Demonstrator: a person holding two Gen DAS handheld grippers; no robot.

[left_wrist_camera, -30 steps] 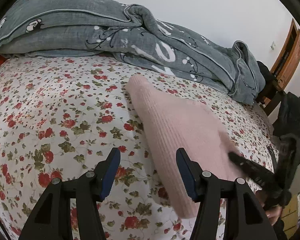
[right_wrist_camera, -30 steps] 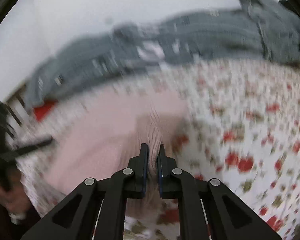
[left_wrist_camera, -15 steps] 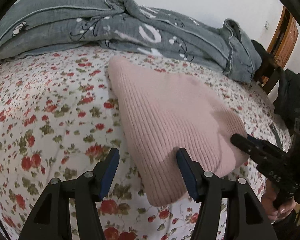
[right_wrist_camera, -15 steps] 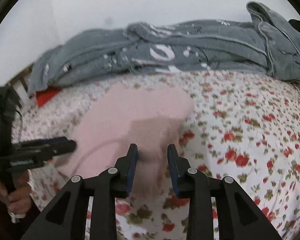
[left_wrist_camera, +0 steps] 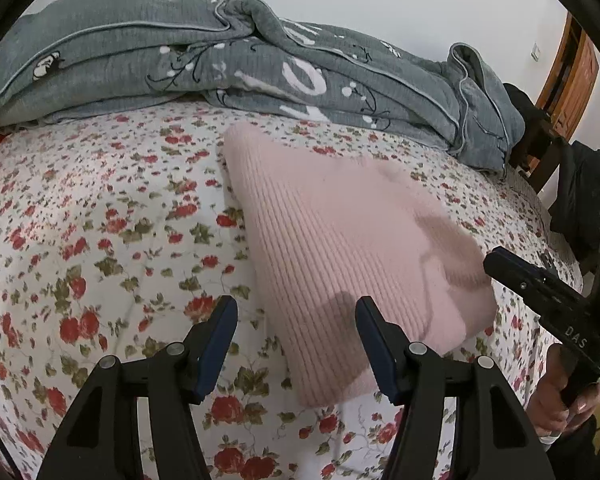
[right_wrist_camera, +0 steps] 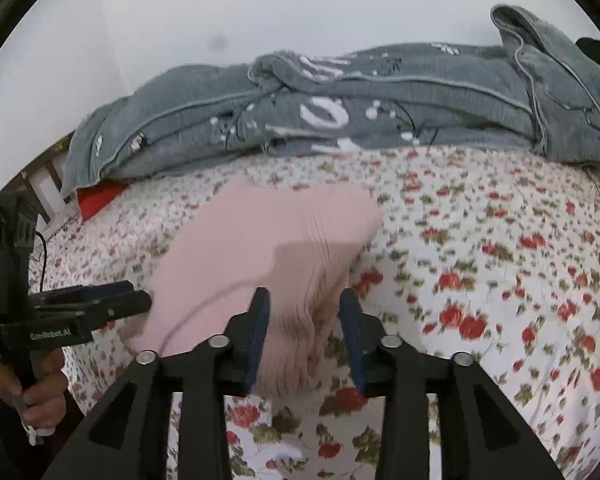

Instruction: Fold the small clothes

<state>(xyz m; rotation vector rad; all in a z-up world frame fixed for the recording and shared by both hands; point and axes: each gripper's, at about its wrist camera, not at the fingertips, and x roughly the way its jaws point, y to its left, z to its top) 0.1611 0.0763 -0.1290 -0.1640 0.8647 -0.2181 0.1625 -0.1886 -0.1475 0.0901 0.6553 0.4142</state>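
We see the folded sweater (left_wrist_camera: 340,248) lying on the bed (left_wrist_camera: 100,220), with the bunched quilt (left_wrist_camera: 260,68) behind it along the wall; our left claw (left_wrist_camera: 296,344) sits at its near-left corner, our right claw (right_wrist_camera: 304,336) straddling its near-right edge

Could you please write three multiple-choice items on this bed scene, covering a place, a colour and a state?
1. Where does the grey quilt lie?
A. along the far side of the bed, beyond the knit
B. on top of the knit
C. on the floor

2. What colour is the folded knit garment?
A. blue
B. pink
C. green

3. How do the right tongs stand?
A. clamped shut on the sheet
B. gripping the quilt
C. apart, nothing pressed

Answers: 1 A, it is bunched by the wall behind the knit; 2 B, the ribbed cloth is pale pink; 3 C, they are opening, the knit's end loose between the pads.
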